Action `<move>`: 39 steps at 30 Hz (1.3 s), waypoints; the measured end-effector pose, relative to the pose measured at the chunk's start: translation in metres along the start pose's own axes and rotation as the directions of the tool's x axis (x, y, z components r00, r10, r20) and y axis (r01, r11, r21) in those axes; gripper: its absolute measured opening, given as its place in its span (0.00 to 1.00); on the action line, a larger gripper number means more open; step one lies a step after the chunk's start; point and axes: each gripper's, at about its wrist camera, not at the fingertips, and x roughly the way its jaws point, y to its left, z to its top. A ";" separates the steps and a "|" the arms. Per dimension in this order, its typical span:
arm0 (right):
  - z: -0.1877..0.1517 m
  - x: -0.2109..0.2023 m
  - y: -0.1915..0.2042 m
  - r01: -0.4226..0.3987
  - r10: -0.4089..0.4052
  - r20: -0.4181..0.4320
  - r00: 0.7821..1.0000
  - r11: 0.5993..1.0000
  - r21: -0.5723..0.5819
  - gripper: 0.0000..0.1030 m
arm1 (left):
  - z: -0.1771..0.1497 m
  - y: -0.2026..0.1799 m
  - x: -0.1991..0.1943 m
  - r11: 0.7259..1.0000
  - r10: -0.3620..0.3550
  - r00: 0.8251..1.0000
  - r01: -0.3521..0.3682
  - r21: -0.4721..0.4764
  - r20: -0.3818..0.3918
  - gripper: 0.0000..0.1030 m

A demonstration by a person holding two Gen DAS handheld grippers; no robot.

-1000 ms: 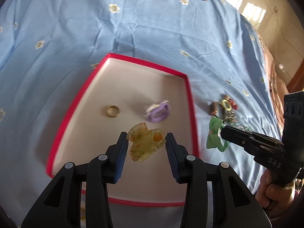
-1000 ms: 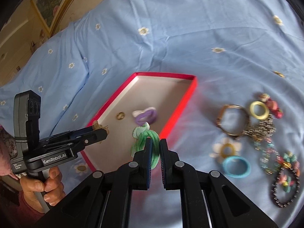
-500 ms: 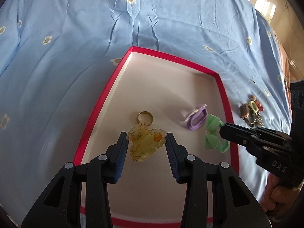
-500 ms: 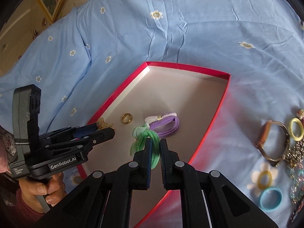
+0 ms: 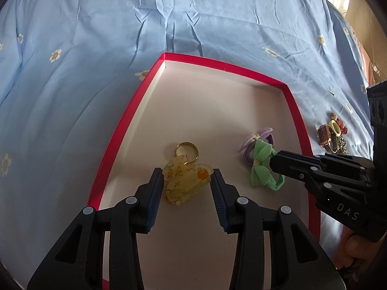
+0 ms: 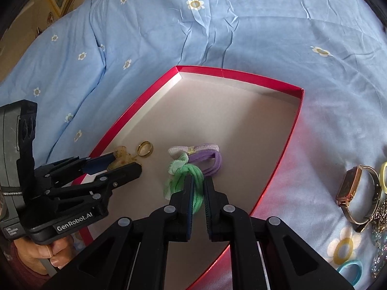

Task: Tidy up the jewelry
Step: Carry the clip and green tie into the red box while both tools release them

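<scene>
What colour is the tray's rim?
Red rim with a white inside, clearest in the right wrist view.

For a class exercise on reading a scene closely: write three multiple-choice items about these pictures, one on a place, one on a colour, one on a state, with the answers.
1. Where does the gold ring lie?
A. inside the red tray
B. on the blue sheet
C. beside the watch

2. What colour is the hair tie in the right gripper?
A. purple
B. green
C. yellow

3. What is the left gripper doing?
A. hanging empty
B. gripping a yellow hair claw
C. gripping the ring

Answers:
1 A, the ring rests on the tray floor beside the purple hair tie.
2 B, green loops sit between the jaws, which are just starting to open.
3 B, both pads press the claw's sides.
</scene>
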 end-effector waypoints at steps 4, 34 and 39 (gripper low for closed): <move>0.000 0.000 0.002 -0.001 0.001 0.002 1.000 1.000 -0.004 0.12 | 0.000 -0.001 0.000 1.000 0.007 1.000 -0.007 0.005 0.002 0.37; -0.023 -0.079 -0.025 -0.012 0.001 0.119 0.993 0.996 0.092 0.29 | -0.020 -0.017 -0.050 0.996 -0.068 0.996 0.071 -0.048 0.061 0.52; -0.039 -0.105 -0.041 0.018 -0.035 0.145 0.989 0.993 0.120 0.31 | -0.029 -0.037 -0.055 0.992 -0.117 0.992 0.119 -0.037 0.052 0.53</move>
